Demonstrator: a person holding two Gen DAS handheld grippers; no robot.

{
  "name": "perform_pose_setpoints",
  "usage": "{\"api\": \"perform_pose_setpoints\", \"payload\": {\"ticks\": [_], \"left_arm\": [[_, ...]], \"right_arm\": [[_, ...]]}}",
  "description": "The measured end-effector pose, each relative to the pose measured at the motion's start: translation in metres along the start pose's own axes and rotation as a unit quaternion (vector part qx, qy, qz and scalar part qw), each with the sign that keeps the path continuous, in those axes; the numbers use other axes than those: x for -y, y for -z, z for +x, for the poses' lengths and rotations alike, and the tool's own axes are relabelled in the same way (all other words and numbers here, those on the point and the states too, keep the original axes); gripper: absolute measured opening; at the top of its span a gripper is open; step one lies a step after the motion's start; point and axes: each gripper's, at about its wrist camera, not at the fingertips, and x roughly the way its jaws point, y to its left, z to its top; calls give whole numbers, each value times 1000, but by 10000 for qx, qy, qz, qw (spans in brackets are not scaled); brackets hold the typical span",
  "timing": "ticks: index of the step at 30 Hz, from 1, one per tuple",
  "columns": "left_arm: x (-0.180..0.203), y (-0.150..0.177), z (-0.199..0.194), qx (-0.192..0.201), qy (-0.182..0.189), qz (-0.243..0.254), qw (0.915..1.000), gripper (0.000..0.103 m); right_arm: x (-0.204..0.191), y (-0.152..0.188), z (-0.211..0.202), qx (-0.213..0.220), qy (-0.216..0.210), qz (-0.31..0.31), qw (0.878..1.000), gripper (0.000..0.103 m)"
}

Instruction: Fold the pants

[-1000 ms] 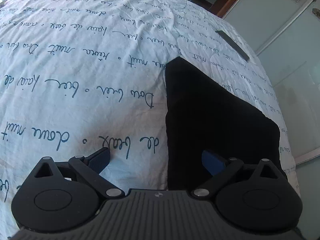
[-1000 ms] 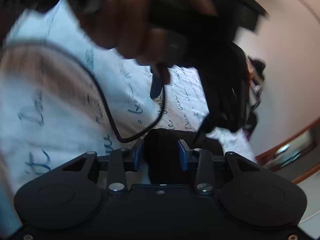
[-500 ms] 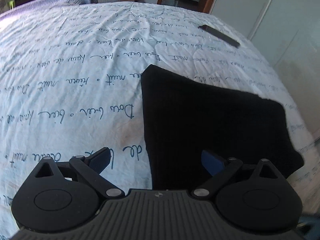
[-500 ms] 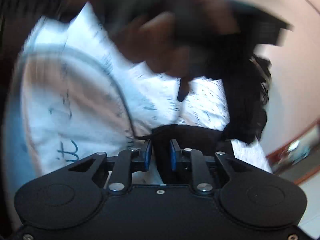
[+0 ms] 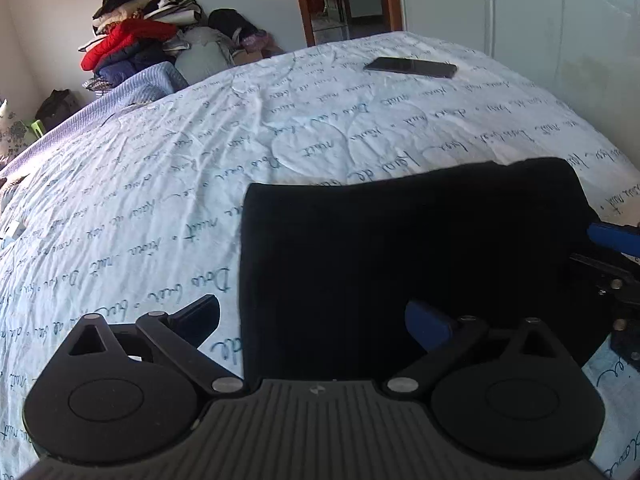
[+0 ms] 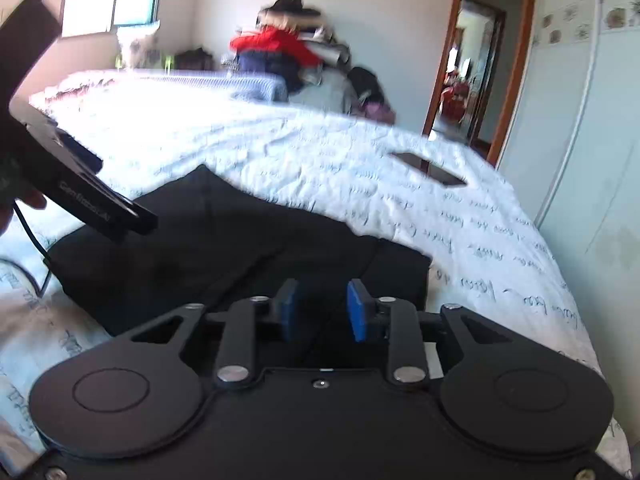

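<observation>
Right gripper [image 6: 322,310] first: blue pads [image 6: 358,312] stand a narrow gap apart, and the jaws have just been opening a little. Nothing is pinched between them; they hover over the near edge of the pants [image 6: 224,248], whose black cloth shows behind the gap. Whether the pads brush the fabric can't be told. Left gripper [image 5: 316,316]: jaws spread wide, one dark finger [image 5: 200,314] over the sheet just left of the pants, the blue pad [image 5: 426,326] over the black cloth, nothing gripped. In the right wrist view the left gripper's body comes in at the upper left, over the far left part of the pants, with a bit of a hand [image 6: 24,200] and a black cable [image 6: 30,236] trailing down. In the left wrist view the right gripper's blue fingertip pokes in at the right edge beside the pants.

Pants lie folded into a flat black rectangle on the bed [image 5: 180,168], near its front edge, with a seam or fold line running diagonally across them in the right wrist view. Bed sheet is white with blue handwriting print, wrinkled. A dark phone [image 5: 410,67] lies flat on the sheet, well apart from the pants, toward the far right. Beyond the bed sits a pile of clothes [image 5: 132,36] with a red jacket against the wall, and an open wooden doorway [image 5: 346,0] to its right.
</observation>
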Motion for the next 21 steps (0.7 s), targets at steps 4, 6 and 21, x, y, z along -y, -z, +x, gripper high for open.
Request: {"api": "perform_pose_setpoints", "payload": {"ticks": [4,6,21], "left_arm": [[24,4,11,76,-352,176,9992,102],[27,6,9,157,-513,182,9984,102],[36,9,-1,191,-828,-41,9964,102]], "right_arm": [[8,5,-9,8,150,458,9988,45],[-1,3,-22,313,206,421,9984,41],[-15,21,-13,38,83,684,9976,42]]}}
